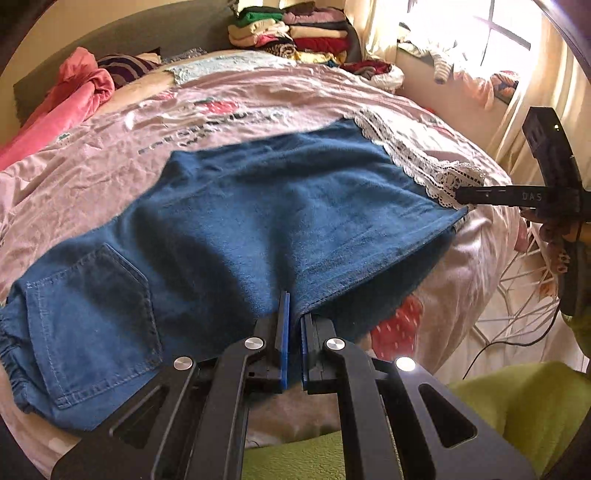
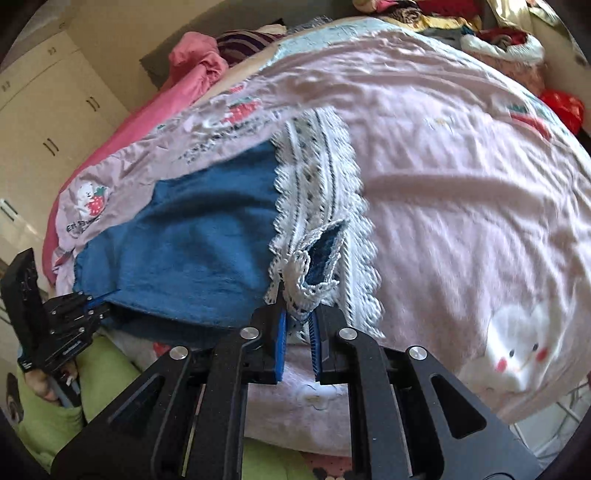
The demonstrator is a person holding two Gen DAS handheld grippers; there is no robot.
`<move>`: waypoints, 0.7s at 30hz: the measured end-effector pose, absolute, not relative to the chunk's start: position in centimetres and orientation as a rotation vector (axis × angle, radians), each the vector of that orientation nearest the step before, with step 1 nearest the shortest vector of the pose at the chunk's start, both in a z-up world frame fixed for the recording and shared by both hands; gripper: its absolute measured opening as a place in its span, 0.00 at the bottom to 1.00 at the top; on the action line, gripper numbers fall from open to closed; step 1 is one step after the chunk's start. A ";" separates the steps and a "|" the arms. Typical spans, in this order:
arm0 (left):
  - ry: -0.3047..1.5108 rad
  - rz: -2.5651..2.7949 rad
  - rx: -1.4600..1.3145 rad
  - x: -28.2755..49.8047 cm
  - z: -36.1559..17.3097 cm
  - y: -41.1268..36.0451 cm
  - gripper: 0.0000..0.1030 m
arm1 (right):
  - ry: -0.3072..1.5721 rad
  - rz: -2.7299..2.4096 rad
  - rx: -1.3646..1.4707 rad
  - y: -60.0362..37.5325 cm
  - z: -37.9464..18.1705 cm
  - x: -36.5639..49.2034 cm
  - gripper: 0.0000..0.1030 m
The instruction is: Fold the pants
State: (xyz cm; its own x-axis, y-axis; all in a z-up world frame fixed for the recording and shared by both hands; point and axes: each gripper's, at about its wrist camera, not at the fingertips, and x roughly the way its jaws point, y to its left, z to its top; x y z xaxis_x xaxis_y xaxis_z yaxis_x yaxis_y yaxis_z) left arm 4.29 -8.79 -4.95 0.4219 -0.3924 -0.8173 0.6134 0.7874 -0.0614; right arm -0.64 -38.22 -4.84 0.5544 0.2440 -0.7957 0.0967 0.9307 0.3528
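Blue denim pants (image 1: 258, 206) lie flat on the bed, back pocket (image 1: 92, 317) at the lower left and a white lace hem (image 1: 406, 158) at the right. My left gripper (image 1: 293, 310) is shut on the near edge of the blue cloth, which runs in between its pads. In the right wrist view, my right gripper (image 2: 299, 314) is shut on the near corner of the lace hem (image 2: 321, 184), which is bunched and curled up between the blue pads. The pants (image 2: 192, 236) stretch left to the left gripper (image 2: 88, 299). The right gripper (image 1: 461, 194) shows at the hem corner.
A pink strawberry-print bedspread (image 1: 258, 107) covers the bed. Stacked folded clothes (image 1: 295, 33) sit at the far end, with a pink blanket (image 1: 74, 96) at the left. A window sill (image 1: 461, 74) runs along the right, and a wardrobe (image 2: 48, 96) stands left. A green garment (image 1: 517, 406) lies close below.
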 end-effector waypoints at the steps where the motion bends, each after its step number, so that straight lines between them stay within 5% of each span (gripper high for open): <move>1: 0.950 -0.637 0.269 4.3 -5.2 -8.9 0.04 | 0.988 0.089 0.377 -38.4 -5.0 -0.6 0.14; 6: 0.963 -0.623 0.282 4.3 -5.5 -9.0 0.04 | 0.961 0.093 0.393 -39.2 -4.5 -1.5 0.30; 8: 0.963 -0.619 0.284 4.2 -5.5 -9.0 0.04 | 0.955 0.098 0.383 -39.4 -4.5 -1.4 0.27; 9: 0.961 -0.616 0.289 4.1 -5.5 -9.1 0.04 | 0.963 0.091 0.373 -39.5 -4.7 -1.3 0.12; 10: 0.960 -0.618 0.297 3.9 -5.5 -9.1 0.04 | 0.976 0.077 0.354 -39.5 -4.9 -1.2 0.10; 21: 0.995 -0.642 0.339 3.0 -6.3 -9.4 0.10 | 0.917 0.028 0.166 -38.4 -3.2 -1.8 0.24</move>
